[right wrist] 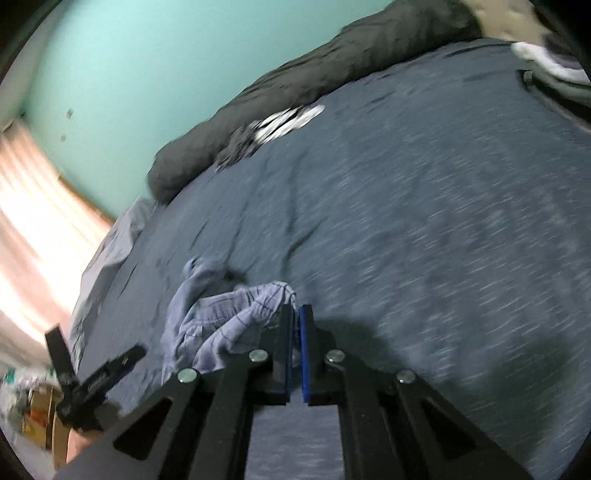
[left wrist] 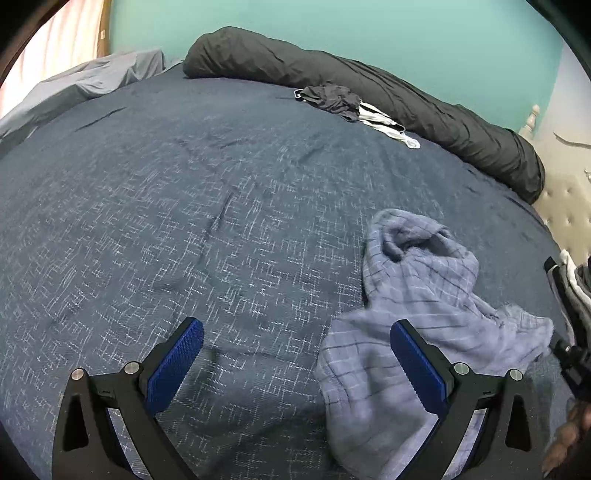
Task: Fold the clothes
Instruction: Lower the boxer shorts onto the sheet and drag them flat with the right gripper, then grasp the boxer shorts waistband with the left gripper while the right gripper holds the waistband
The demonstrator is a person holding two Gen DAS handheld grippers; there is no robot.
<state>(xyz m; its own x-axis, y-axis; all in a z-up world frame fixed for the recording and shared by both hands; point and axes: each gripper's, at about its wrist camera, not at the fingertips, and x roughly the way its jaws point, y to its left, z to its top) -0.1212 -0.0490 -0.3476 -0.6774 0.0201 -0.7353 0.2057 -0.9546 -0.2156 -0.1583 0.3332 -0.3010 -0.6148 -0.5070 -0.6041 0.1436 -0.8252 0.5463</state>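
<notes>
A light blue checked cloth garment (left wrist: 417,295) lies crumpled on a big bed with a dark blue cover speckled with white (left wrist: 184,221). In the left wrist view it sits on the right side of the bed, near the edge, bunched up with a soft hump at its far end. The left gripper (left wrist: 295,339) hangs over the cover with its two blue ribbed pads (left wrist: 177,362) wide apart, and nothing is between them. Its right finger is in front of the lower part of the garment, but whether it touches the cloth I cannot tell. The right gripper (right wrist: 295,314) has its black and blue fingers pressed together, and a corner of the checked garment (right wrist: 229,321) is pinched at their tips. The rest of the garment trails off to the left of it, wrinkled and partly lifted. The right wrist view is smeared with blur. Far back on the bed a long dark grey rolled blanket (left wrist: 369,92) lies along the blue-green wall (left wrist: 369,33). Just in front of it sit a small dark crumpled piece of clothing (left wrist: 332,101) and a white striped piece (left wrist: 384,123), touching each other. A pale grey sheet (left wrist: 85,79) is heaped at the far left corner, near a bright pink curtain (right wrist: 33,240).
</notes>
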